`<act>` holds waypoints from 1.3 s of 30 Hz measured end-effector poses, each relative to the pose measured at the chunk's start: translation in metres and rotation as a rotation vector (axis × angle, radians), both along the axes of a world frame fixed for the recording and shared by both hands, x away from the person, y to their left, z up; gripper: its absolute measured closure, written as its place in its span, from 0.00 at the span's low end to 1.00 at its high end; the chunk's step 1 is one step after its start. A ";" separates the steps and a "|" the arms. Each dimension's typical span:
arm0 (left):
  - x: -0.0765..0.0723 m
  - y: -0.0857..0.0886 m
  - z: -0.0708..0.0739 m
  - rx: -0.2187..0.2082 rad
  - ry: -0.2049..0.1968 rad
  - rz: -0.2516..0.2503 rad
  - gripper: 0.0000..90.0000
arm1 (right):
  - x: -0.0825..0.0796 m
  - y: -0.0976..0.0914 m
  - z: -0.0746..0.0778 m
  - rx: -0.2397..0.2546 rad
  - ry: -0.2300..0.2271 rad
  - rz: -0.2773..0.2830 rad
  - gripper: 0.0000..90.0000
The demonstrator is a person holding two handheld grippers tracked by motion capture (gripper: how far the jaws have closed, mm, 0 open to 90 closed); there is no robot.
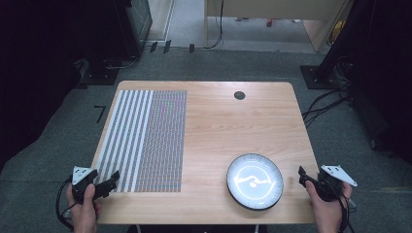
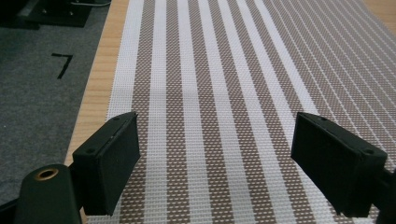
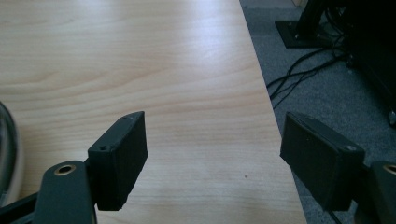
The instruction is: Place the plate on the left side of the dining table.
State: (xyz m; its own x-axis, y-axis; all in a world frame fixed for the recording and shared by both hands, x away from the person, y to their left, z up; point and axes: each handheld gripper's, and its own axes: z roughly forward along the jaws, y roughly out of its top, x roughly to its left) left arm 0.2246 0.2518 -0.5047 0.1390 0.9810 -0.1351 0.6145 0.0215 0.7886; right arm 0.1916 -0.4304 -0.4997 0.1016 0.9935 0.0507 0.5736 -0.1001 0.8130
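Your left gripper (image 1: 111,180) gapes empty over the brown-and-white striped woven placemat (image 1: 145,138); your right gripper (image 1: 302,175), released, hangs beside the dark-rimmed round plate (image 1: 233,171).

Your light wooden table (image 1: 233,121) stands on grey carpet (image 1: 63,136), with a round black grommet (image 1: 239,95) near its far edge. Black cables (image 1: 325,104) trail over the floor to your right, past a dark stand base (image 1: 316,76). A black tape mark (image 1: 100,112) sits left, and pale wooden furniture (image 1: 272,12) stands beyond.
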 end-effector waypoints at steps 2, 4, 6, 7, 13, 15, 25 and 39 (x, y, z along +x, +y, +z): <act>0.000 -0.001 0.001 -0.001 -0.003 -0.001 0.17 | -0.001 0.002 0.002 -0.002 -0.008 0.002 0.26; -0.001 -0.002 0.002 -0.003 -0.009 -0.004 0.17 | -0.003 0.006 0.006 0.002 -0.022 0.008 0.26; -0.002 -0.004 0.004 -0.007 -0.014 -0.006 0.17 | -0.005 0.012 0.011 0.005 -0.036 0.021 0.26; -0.002 -0.004 0.004 -0.007 -0.014 -0.006 0.17 | -0.005 0.014 0.012 0.002 -0.041 0.028 0.26; -0.003 -0.008 0.006 -0.015 -0.021 -0.023 0.17 | -0.007 0.024 0.017 -0.010 -0.052 0.048 0.26; -0.003 -0.009 0.007 -0.017 -0.021 -0.025 0.17 | -0.007 0.027 0.018 -0.006 -0.052 0.047 0.27; -0.006 -0.019 0.011 -0.024 -0.033 -0.042 0.17 | -0.008 0.035 0.024 0.046 -0.066 0.034 0.35; -0.008 -0.031 0.015 -0.032 -0.034 -0.072 0.15 | -0.011 0.047 0.027 0.020 -0.075 0.067 0.36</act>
